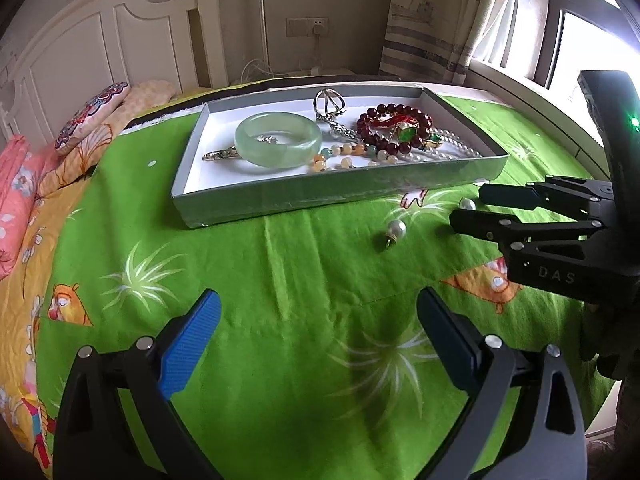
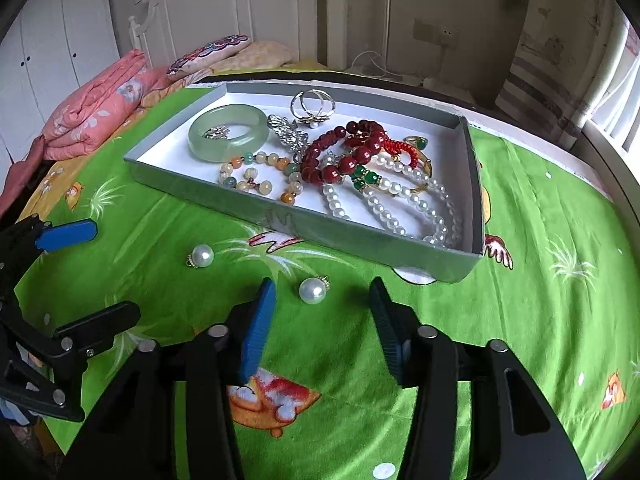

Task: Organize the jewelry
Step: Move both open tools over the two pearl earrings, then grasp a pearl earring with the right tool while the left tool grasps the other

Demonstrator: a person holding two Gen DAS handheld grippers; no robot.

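Pearl earrings are what remains loose: two of them lie on the green sheet, outside the tray.

Left wrist view: the left gripper (image 1: 318, 326) stands wide with nothing between its blue pads. One earring (image 1: 394, 232) lies well ahead of it and a little to its right, its small metal loop pointing back toward the gripper. The second earring (image 1: 467, 204) shows just at the tips of the right gripper (image 1: 466, 206), which reaches in from the right. Beyond both sits the tray (image 1: 320, 196), holding a jade bangle (image 1: 278, 142), red beads (image 1: 394, 128) and a pearl strand. The letters "DAS" are readable on the right gripper's body.

Right wrist view: the right gripper (image 2: 322, 292) is partly open, and the near earring (image 2: 313, 290) lies on the sheet just ahead, between the pads, closer to the left one and touching neither. Its metal loop points right and slightly away, so its long axis runs roughly across the gap. The other earring (image 2: 202, 256) lies ahead and to the left, nearer the left gripper (image 2: 94, 268), whose fingers enter at the left edge. The tray (image 2: 360, 240) is just beyond, slightly right.

The right hand is clearly the nearer to its earring; closing should pinch it.
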